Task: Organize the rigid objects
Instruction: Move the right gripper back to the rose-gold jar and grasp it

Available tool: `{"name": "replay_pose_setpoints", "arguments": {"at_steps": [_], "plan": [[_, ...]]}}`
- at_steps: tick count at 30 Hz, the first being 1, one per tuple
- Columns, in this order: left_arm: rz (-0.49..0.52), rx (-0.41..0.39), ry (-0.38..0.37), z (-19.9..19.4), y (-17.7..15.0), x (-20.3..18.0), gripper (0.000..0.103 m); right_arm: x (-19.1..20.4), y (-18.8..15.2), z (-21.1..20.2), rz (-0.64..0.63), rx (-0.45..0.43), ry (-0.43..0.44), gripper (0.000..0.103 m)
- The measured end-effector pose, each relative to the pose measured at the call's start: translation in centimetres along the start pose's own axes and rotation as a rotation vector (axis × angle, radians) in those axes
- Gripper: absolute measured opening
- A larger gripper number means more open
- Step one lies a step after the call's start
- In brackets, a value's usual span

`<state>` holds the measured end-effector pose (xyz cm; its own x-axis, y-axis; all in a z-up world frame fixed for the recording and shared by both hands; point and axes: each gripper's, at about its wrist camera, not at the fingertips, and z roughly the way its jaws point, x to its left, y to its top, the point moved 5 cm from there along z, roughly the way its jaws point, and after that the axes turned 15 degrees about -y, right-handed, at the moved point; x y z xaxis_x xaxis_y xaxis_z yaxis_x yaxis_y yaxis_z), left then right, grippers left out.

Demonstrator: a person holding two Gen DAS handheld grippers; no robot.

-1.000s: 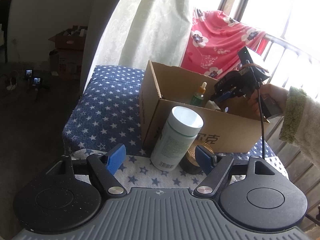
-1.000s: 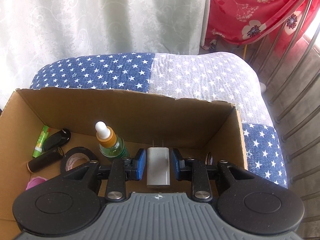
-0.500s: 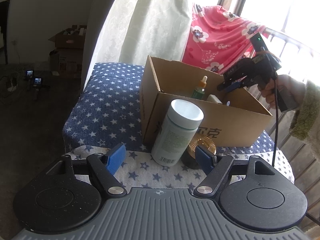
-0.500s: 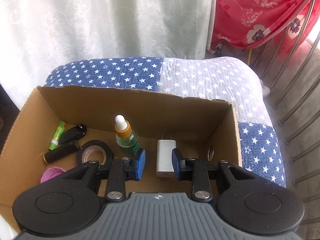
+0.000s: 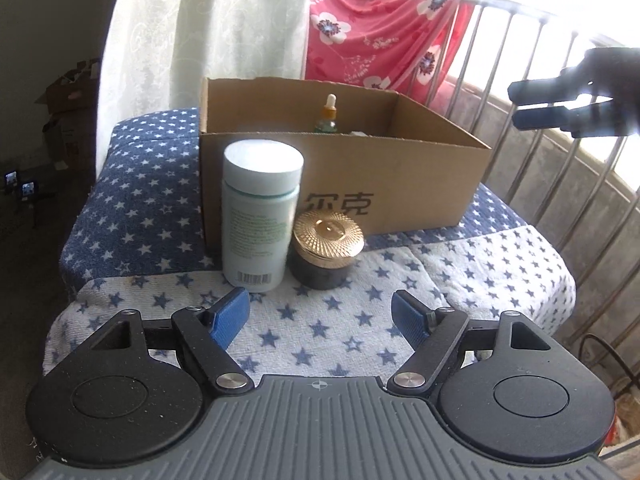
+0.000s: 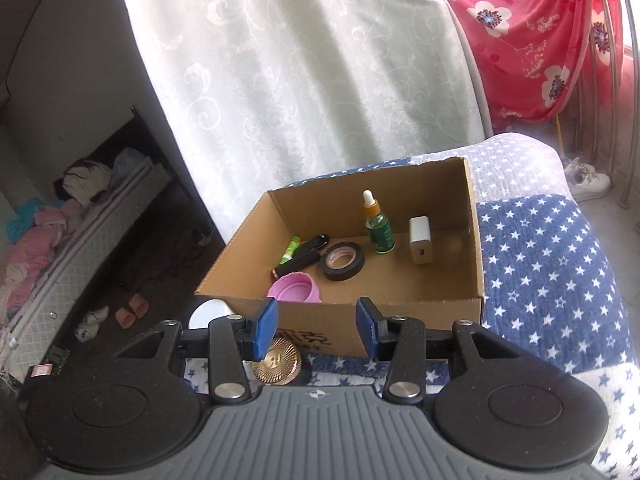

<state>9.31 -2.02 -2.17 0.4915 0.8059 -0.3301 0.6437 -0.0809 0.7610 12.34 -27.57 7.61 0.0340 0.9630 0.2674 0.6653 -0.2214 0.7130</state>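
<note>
Outside cardboard box (image 5: 344,184): one white bottle (image 5: 260,216), one gold-lidded jar (image 5: 326,248).

Ahead of the claws sit one cardboard box (image 6: 400,312), one white bottle (image 5: 260,216), one gold-lidded jar (image 5: 326,252), one dropper bottle (image 6: 378,224), one charger (image 6: 420,240), one tape roll (image 6: 342,260) and one pink lid (image 6: 296,288).

Left wrist view: low, close to the quilt (image 5: 460,264), facing the box (image 5: 400,176) at 12 o'clock. Right wrist view: higher, farther back, looking down into the box (image 6: 476,240). Shared: box, bottle (image 5: 260,212), jar (image 5: 326,248)
</note>
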Motion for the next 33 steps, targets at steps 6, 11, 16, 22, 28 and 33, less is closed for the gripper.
{"name": "replay_pose_setpoints", "arguments": {"at_steps": [6,11,16,22,28,33], "plan": [[0.072,0.052,0.031,2.9,-1.0,-1.6,0.082,0.1,-4.7,0.8,0.055,0.007,0.034,0.057],[0.128,0.051,0.117,5.0,-1.2,-2.3,0.088,0.5,-6.9,5.9,0.096,0.074,0.063,0.056],[0.189,0.016,0.182,6.2,-0.9,-3.0,0.091,1.2,-7.3,10.1,0.108,0.113,0.108,0.051],[0.173,0.021,0.199,7.7,-0.4,-2.6,0.090,1.7,-6.9,14.0,0.127,0.166,0.157,0.048],[0.140,0.030,0.193,8.6,-0.2,-2.0,0.077,1.6,-7.1,16.2,0.136,0.220,0.193,0.042],[0.122,0.032,0.208,8.9,-0.4,-1.8,0.071,1.7,-7.3,17.0,0.143,0.247,0.236,0.040]]}}
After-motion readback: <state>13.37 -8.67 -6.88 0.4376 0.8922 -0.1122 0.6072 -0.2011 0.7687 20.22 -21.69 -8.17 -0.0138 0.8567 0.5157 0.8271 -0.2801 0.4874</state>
